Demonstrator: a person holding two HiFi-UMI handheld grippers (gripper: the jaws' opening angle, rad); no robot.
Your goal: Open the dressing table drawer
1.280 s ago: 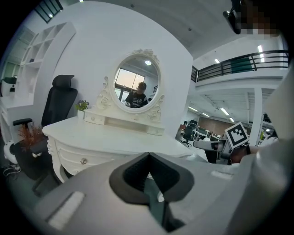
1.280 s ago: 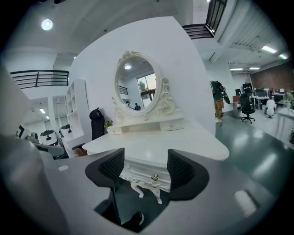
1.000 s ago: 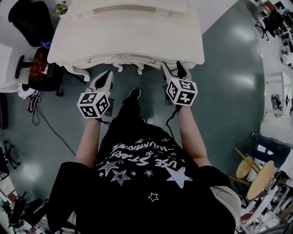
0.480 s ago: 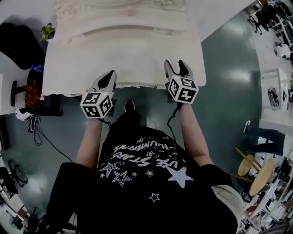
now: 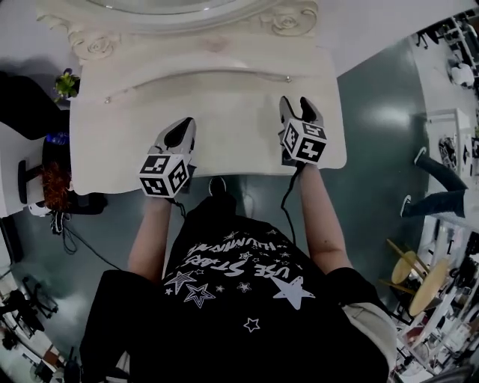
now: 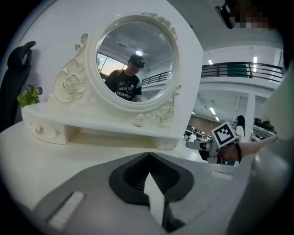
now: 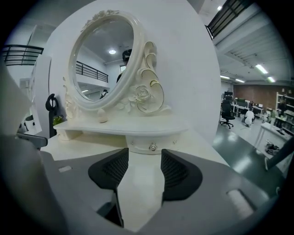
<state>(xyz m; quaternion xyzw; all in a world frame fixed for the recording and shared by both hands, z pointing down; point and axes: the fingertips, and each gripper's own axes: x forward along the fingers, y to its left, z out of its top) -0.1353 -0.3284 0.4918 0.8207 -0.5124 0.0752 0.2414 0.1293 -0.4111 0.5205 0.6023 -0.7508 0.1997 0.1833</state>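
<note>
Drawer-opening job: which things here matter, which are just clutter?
Job: dressing table, drawer knob, left hand-held gripper (shut), right hand-held gripper (open).
Clutter: potted plant, black chair, wooden stool.

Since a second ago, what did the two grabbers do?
The left gripper and the right gripper both moved forward, from in front of the dressing table edge to above its top. The mirror came into the head view. Nothing was grabbed or let go: the left fingers stayed together and the right fingers stayed apart.
</note>
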